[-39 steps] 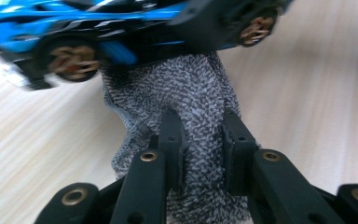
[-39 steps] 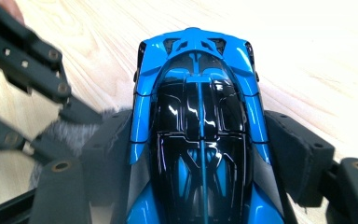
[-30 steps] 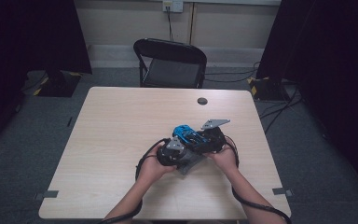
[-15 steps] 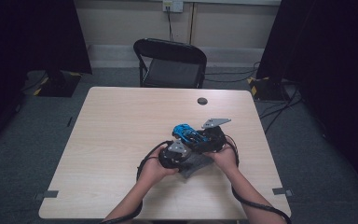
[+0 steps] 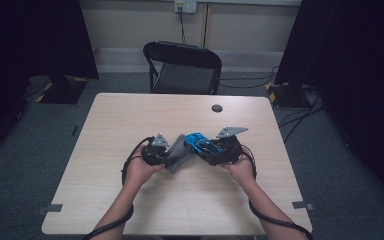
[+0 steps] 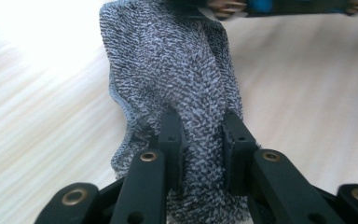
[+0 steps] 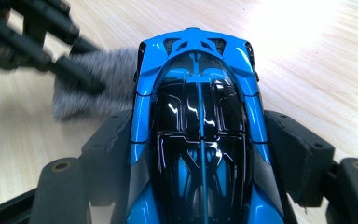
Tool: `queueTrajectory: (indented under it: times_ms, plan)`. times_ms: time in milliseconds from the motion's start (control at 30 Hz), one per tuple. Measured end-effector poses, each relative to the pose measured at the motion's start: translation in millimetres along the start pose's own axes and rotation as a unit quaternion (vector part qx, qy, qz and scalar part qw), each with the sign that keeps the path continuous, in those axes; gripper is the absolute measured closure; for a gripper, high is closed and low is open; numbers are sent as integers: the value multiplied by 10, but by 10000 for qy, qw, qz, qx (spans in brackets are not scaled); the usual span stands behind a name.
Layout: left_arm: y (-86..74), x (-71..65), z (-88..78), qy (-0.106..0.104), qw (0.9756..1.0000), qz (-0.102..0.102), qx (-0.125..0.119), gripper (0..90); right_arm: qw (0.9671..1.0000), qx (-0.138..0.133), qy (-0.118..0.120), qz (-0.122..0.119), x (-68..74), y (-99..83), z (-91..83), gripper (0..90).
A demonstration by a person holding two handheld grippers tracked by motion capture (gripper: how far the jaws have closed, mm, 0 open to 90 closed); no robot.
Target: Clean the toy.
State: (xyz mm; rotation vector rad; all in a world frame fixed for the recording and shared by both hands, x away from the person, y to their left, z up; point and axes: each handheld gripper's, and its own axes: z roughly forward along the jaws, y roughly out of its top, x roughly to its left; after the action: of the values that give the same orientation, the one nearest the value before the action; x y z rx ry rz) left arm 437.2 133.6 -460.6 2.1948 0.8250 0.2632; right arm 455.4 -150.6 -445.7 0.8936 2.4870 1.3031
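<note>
The left tool point(image 5: 156, 150) is clamped on a grey cloth point(image 6: 177, 84), its two black jaws pinching a bunched fold of the nubbly fabric; the rest of the cloth stretches away from the jaws over the pale wooden worktop point(image 5: 130, 115). In the high view the cloth point(image 5: 179, 151) lies between the two tools, near the middle of the worktop and a little toward the person's edge. The right tool point(image 5: 225, 150) grips a blue toy car point(image 7: 200, 116), one jaw pressed against each flank (the glossy black roof and canopy face the camera, the car's far end pointing toward the cloth). In the high view the car point(image 5: 200, 142) sits just right of the cloth, and the cloth's far end reaches up to it. A small dark round disc point(image 5: 217, 108) lies well apart, near the worktop's far edge, and a black folding chair point(image 5: 182, 67) stands beyond it.
</note>
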Motion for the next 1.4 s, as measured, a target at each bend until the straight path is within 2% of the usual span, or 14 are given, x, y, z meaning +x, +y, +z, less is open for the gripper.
queueTrajectory:
  times_ms: [167, 333, 533, 1167, 1400]
  plan:
    - [25, 155, -68, 231, 9995, -183, -64, 737, 10000, 66, 54, -40, 33, -10, 38, 280]
    - [59, 159, -47, 248, 9996, -145, -74, 737, 9999, 57, 95, -48, 49, -8, 36, 279]
    - [84, 88, 25, 112, 9998, -124, -79, 737, 9999, 95, 79, -69, 46, -20, 47, 280]
    - [102, -34, 156, -122, 9998, -128, -27, 738, 9999, 108, 10, -111, 53, -42, 72, 280]
    - [140, -207, 263, -373, 9993, 90, 26, 738, 9998, 106, 35, -158, 73, -21, 77, 279]
